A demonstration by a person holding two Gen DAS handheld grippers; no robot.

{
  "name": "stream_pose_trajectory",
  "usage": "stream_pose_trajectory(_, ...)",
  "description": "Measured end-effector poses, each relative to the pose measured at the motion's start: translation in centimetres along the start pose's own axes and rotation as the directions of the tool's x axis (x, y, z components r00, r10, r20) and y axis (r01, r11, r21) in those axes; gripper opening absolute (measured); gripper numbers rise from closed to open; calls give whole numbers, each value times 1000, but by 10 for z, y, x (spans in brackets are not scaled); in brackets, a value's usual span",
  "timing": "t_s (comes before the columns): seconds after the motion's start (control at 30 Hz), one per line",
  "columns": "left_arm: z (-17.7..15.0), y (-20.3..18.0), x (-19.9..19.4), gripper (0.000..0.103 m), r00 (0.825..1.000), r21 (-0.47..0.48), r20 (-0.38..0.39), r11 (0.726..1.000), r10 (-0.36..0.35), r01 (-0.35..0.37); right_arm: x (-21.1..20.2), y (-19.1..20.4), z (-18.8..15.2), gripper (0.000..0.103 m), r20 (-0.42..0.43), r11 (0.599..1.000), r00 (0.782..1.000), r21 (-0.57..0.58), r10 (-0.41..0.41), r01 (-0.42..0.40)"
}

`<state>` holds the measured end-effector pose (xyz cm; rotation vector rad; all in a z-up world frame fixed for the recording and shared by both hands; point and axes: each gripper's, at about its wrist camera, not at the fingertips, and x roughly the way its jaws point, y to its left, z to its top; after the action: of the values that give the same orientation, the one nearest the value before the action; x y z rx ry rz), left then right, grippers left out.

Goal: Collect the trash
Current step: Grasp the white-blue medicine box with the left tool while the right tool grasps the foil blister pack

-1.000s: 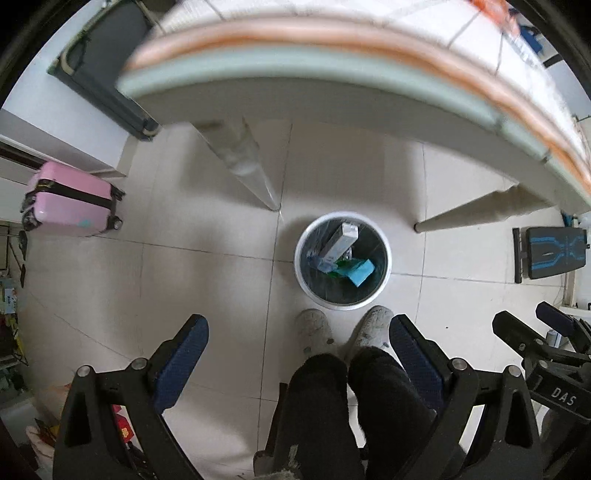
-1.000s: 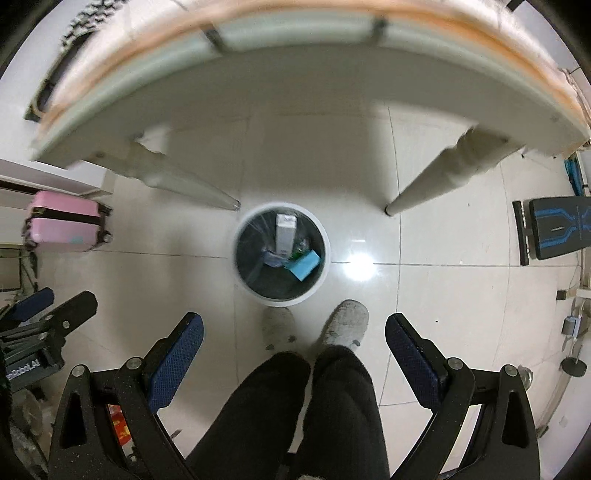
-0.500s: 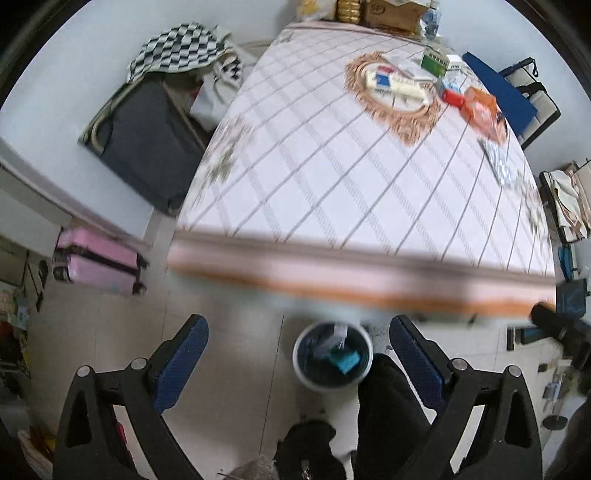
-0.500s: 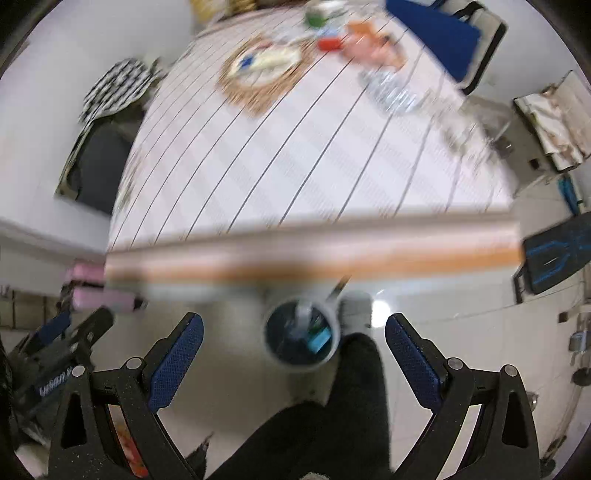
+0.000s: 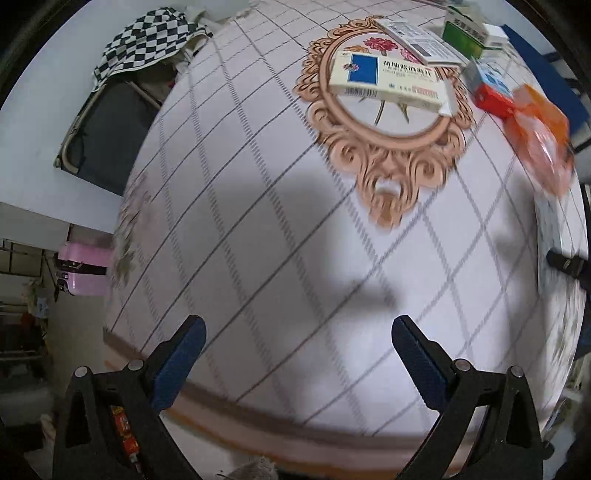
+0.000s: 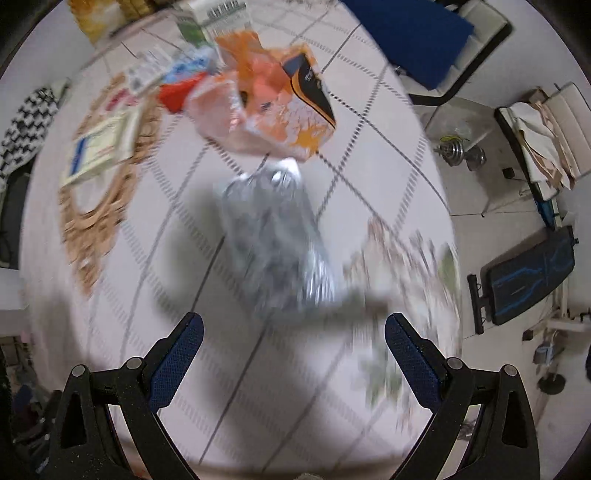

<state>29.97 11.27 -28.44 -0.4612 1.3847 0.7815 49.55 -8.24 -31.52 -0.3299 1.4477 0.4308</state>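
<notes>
Both grippers hang open and empty over a table with a checked cloth point(image 5: 258, 221). My left gripper point(image 5: 297, 350) is above the near edge; a white and blue medicine box point(image 5: 384, 79) lies far ahead on a gold oval print, with a second flat box point(image 5: 417, 37), a green box point(image 5: 463, 38) and a red box point(image 5: 493, 98) behind it. My right gripper point(image 6: 293, 349) is just short of a silvery blister pack point(image 6: 277, 243). Beyond that lies an orange plastic bag point(image 6: 280, 99), also in the left wrist view point(image 5: 543, 140). The bin is out of view.
A blue chair point(image 6: 410, 33) stands at the table's far side. A black exercise bench point(image 6: 528, 273) and dumbbell weights point(image 6: 460, 151) are on the floor to the right. A pink suitcase point(image 5: 83, 267) and a checked cloth over a dark frame point(image 5: 144, 40) are to the left.
Both grippers have risen from the floor bin under the table to above the tabletop and moved forward over it. They stay open and empty. The bin has dropped out of view.
</notes>
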Motion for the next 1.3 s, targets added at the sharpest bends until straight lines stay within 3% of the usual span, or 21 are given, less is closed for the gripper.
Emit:
stream_pose_trajectory(0.07, 24, -4, 3, 103, 1000, -31, -16, 999, -13, 13, 16, 6, 14, 90, -28, 999, 1000, -36, -11, 10)
stream_pose_trajectory(0.1, 32, -3, 3, 103, 999, -49, -25, 999, -25, 24, 19, 9, 17, 82, -34, 999, 999, -49, -16, 14)
stream_pose_trajectory(0.2, 70, -1, 7, 103, 991, -165, -65, 981, -118, 106, 20, 14, 25, 69, -18, 996, 999, -79, -48, 46)
stream_pose_trajectory(0.3, 114, 1, 15, 103, 968, -330, -87, 923, -237, 196, 17, 1, 38, 69, -30, 999, 999, 18, -30, 31)
stream_pose_trajectory(0.43, 162, 0, 33, 102, 940, -505, -93, 830, -328, 239, 13, -24, 65, 69, -23, 988, 999, 150, -22, 25)
stream_pose_trajectory(0.53, 190, -4, 53, 102, 924, -595, -122, 772, -363, 225, 16, -38, 86, 69, -26, 973, 999, 226, -27, 32)
stream_pose_trajectory(0.7, 213, -6, 86, 102, 901, -694, -186, 701, -391, 162, 22, -47, 110, 69, -26, 952, 999, 303, -40, 46)
stream_pose_trajectory(0.73, 214, -6, 91, 102, 898, -699, -200, 699, -391, 148, 23, -46, 112, 69, -31, 951, 999, 308, -36, 43)
stream_pose_trajectory(0.8, 213, -6, 91, 101, 906, -687, -208, 714, -368, 133, 27, -44, 113, 69, -43, 951, 998, 306, -38, 49)
stream_pose_trajectory(0.93, 198, -12, 85, 101, 932, -506, -225, 851, -283, 136, 25, -28, 106, 69, -46, 966, 998, 255, -43, 54)
stream_pose_trajectory(1.03, 163, -3, 83, 101, 942, -370, -224, 916, -249, 154, 25, -27, 91, 69, -46, 979, 998, 199, -44, 52)
stream_pose_trajectory(1.2, 101, 21, 80, 101, 956, -210, -236, 969, -176, 127, 27, -16, 62, 69, -61, 993, 997, 110, -39, 45)
stream_pose_trajectory(1.27, 84, 37, 82, 101, 949, -256, -240, 956, -204, 141, 28, -7, 53, 69, -73, 996, 997, 80, -35, 41)
stream_pose_trajectory(1.3, 77, 49, 83, 99, 942, -320, -225, 932, -249, 170, 29, -4, 50, 69, -74, 996, 996, 71, -39, 45)
